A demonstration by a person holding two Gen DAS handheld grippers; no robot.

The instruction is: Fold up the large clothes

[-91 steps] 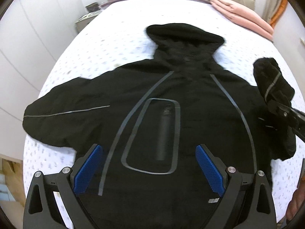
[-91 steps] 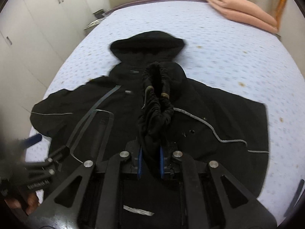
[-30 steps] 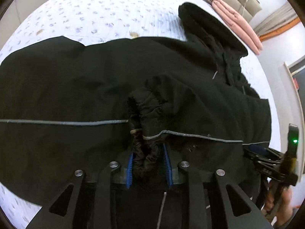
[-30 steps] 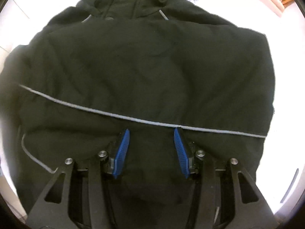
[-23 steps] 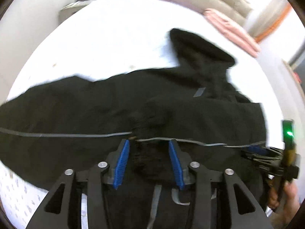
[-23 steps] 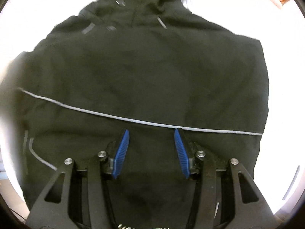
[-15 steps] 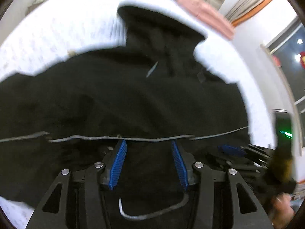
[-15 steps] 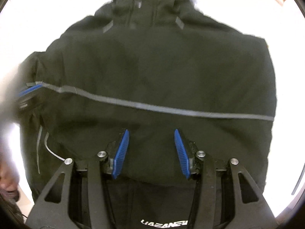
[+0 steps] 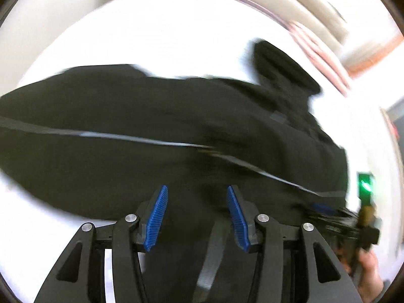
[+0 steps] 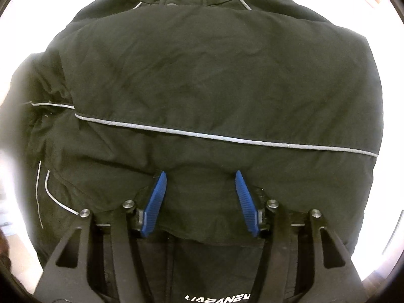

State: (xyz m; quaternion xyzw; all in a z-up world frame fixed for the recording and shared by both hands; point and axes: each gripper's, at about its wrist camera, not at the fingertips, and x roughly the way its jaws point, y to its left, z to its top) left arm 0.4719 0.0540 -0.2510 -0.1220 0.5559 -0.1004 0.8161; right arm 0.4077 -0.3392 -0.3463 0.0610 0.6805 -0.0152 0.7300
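White bedding on the bed (image 9: 176, 32) carries the black jacket (image 10: 214, 80), which lies directly ahead of both grippers. Both sleeves, gripped one second ago, now lie folded across the body; the left gripper (image 9: 197, 217) and right gripper (image 10: 200, 202) are released and hold nothing, so the sleeve fold appears complete. Long axis runs forward from the right gripper, hood (image 9: 282, 68) at the far end, hem nearest.

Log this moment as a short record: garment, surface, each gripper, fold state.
garment: black jacket with grey piping, hood end away from the cameras
surface: white bed
left gripper: open, over the jacket, holding nothing
right gripper: open, over the folded sleeve, holding nothing
fold state: sleeves lie across the body; bottom hem not yet folded up
view quality: left wrist view is motion-blurred
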